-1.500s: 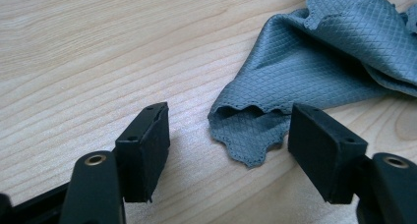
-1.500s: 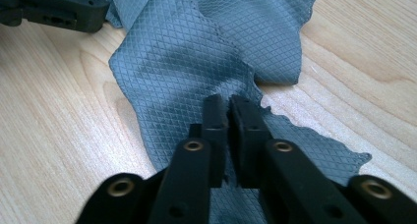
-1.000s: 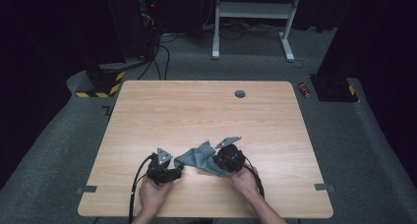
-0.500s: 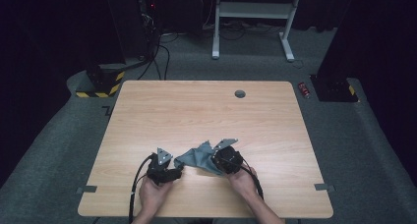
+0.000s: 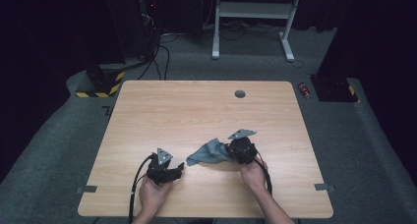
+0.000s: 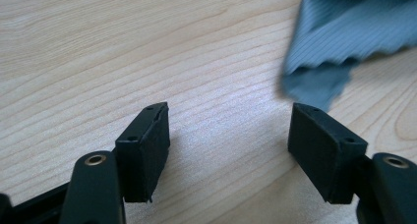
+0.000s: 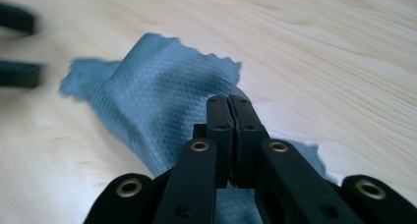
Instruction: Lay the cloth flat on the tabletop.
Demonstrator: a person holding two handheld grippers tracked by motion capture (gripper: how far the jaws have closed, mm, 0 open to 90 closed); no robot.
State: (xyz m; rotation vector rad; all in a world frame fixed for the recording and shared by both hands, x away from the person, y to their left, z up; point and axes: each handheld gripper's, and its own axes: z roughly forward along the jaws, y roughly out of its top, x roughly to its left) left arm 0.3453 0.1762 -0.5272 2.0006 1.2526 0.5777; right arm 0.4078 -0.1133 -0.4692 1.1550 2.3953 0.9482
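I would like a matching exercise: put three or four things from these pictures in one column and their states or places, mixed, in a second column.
1. left gripper
2. right gripper
3. cloth
4. round hole

a. near the table's far edge
b. grey-blue, crumpled
c. jaws apart over bare wood
d. jaws closed on fabric

Pairs: 1-c, 2-d, 3-b, 4-a

A light wooden table (image 5: 206, 111) with a round grommet hole (image 5: 240, 94) carries a crumpled grey cloth (image 5: 209, 153). The cloth lies just left of the right gripper (image 5: 235, 152), its far corner near the left gripper (image 5: 178, 169).
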